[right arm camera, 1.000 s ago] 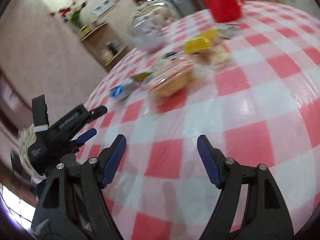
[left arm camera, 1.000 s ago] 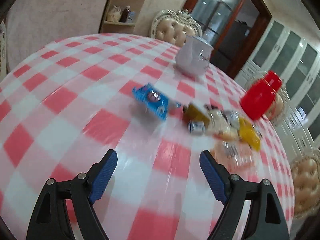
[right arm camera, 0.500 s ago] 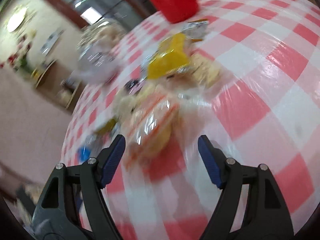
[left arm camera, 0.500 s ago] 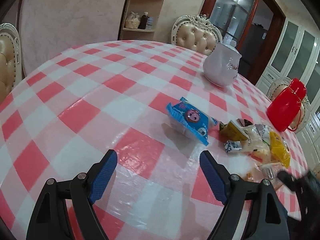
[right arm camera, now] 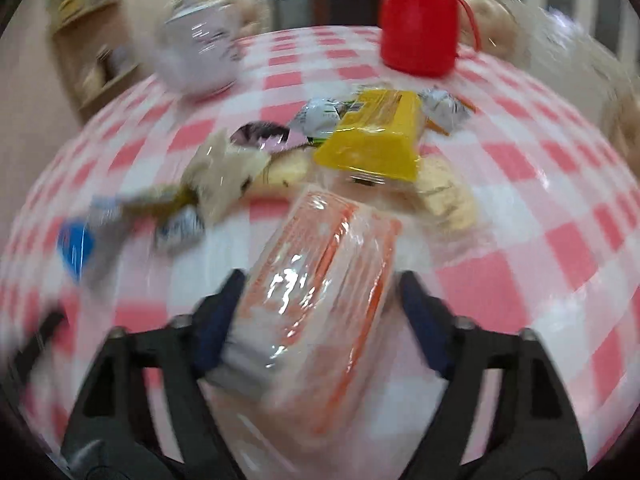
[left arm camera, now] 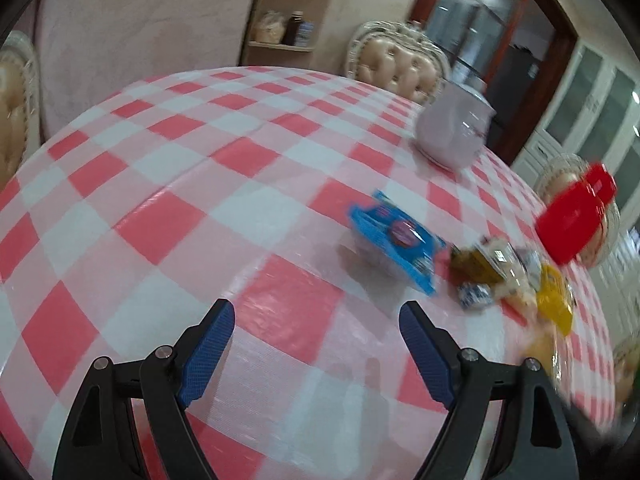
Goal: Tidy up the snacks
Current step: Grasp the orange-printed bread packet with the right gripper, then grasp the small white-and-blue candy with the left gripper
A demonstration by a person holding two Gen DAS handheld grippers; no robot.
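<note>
Two hand-held grippers are at work, and only the right hand-held gripper [right arm camera: 320, 300] has changed much. A second ago its jaws framed bare checked cloth with the snacks well ahead; half a second ago it was bearing down on the pile; now a clear-wrapped orange-striped snack pack [right arm camera: 316, 304] lies between its blue pads [right arm camera: 218, 320]. The jaws are closing, the left pad appears to touch the wrapper, and blur hides whether the right pad does. I judge the first pickup is under way, not yet secured.

Beyond that pack the rest of the pile sits together on the tabletop [right arm camera: 560, 248]: a yellow packet [right arm camera: 372, 140], pale biscuit packs [right arm camera: 444, 196], small silver-wrapped sweets [right arm camera: 320, 114], with a red jug [right arm camera: 418, 20] and a white pitcher [right arm camera: 196, 56] near the far edge.

The left hand-held gripper [left arm camera: 316, 336] has jaws wide apart with nothing between them, over bare cloth. Its view has drifted, so a blue snack packet [left arm camera: 394, 240] now lies just ahead and right of it, apart from the main pile [left arm camera: 516, 272]. That looks the likely next target. No container for sorting is visible.
</note>
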